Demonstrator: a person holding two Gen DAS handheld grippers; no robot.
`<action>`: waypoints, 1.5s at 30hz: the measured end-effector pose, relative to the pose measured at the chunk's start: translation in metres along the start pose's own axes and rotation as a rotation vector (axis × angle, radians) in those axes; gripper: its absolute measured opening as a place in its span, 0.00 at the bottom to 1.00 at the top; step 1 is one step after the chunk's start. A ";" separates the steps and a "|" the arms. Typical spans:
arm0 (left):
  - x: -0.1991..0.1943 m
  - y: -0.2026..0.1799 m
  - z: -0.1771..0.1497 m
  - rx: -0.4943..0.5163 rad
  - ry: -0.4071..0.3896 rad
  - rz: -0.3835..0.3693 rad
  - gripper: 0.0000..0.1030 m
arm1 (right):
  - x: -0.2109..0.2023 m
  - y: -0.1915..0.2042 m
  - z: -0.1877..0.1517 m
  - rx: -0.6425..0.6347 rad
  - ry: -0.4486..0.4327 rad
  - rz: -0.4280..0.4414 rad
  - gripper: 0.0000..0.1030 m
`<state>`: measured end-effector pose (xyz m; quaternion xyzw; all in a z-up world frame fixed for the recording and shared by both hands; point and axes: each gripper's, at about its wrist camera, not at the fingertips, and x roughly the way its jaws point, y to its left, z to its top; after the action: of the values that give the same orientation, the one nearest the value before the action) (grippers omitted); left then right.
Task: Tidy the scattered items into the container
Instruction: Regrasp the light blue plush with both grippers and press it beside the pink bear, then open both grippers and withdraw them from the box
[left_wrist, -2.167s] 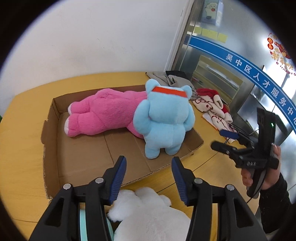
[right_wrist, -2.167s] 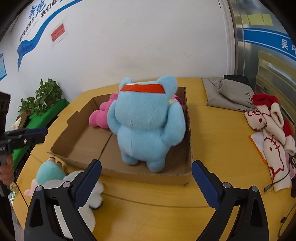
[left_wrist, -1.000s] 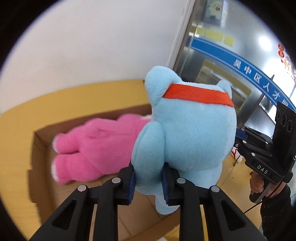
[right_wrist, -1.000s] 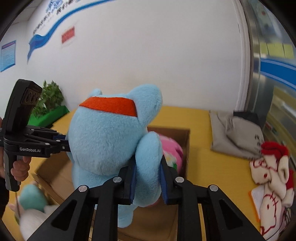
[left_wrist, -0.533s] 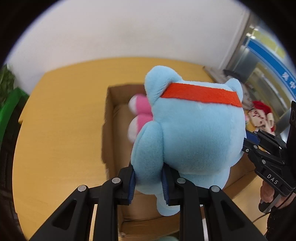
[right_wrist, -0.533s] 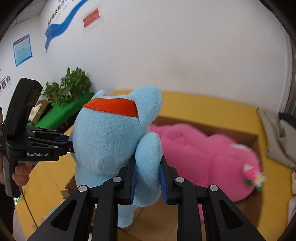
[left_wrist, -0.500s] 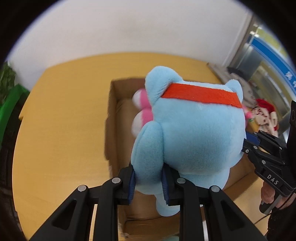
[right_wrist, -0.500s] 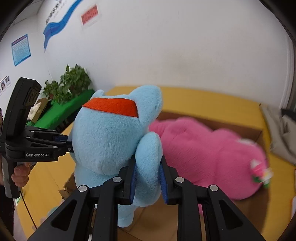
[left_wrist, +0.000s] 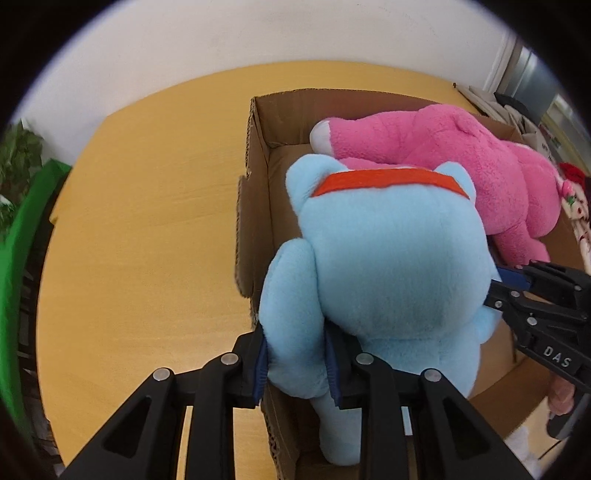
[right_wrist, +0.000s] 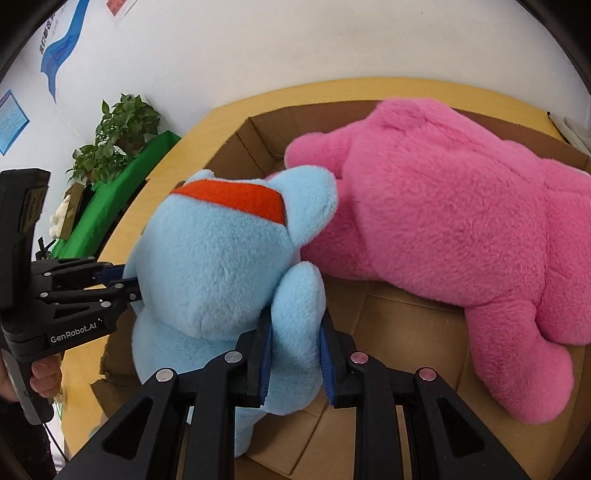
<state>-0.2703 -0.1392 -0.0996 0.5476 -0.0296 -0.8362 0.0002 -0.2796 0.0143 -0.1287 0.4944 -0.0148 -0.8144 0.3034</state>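
A light blue plush with an orange headband (left_wrist: 391, 266) (right_wrist: 221, 266) is held between both grippers, tilted forward over the left end of the cardboard box (left_wrist: 258, 155) (right_wrist: 255, 147). My left gripper (left_wrist: 297, 363) is shut on its left arm. My right gripper (right_wrist: 295, 356) is shut on its right arm. A big pink plush (left_wrist: 461, 162) (right_wrist: 461, 221) lies in the box, and the blue plush's head touches it. Each gripper also shows in the other's view: the right one (left_wrist: 532, 299), the left one (right_wrist: 85, 291).
The box sits on a yellow wooden table (left_wrist: 147, 206). A green-covered stand with a potted plant (right_wrist: 118, 133) is off the table's left edge. Cloth items (left_wrist: 569, 192) lie beyond the box's right side. A white wall is behind.
Both grippers have lowered the blue plush and tipped it forward into the left end of the box, closer to the pink plush. Both grips are unchanged.
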 end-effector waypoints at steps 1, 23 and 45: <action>0.000 0.005 -0.004 0.000 -0.007 0.009 0.27 | -0.001 0.000 0.000 -0.001 -0.002 -0.007 0.26; -0.218 -0.046 -0.126 -0.027 -0.564 -0.111 0.77 | -0.234 0.031 -0.131 -0.122 -0.372 -0.318 1.00; -0.165 -0.086 -0.215 -0.051 -0.401 -0.294 0.77 | -0.217 0.059 -0.220 -0.176 -0.243 -0.067 1.00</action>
<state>-0.0050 -0.0586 -0.0387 0.3688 0.0722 -0.9197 -0.1135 -0.0016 0.1369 -0.0492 0.3639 0.0364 -0.8761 0.3143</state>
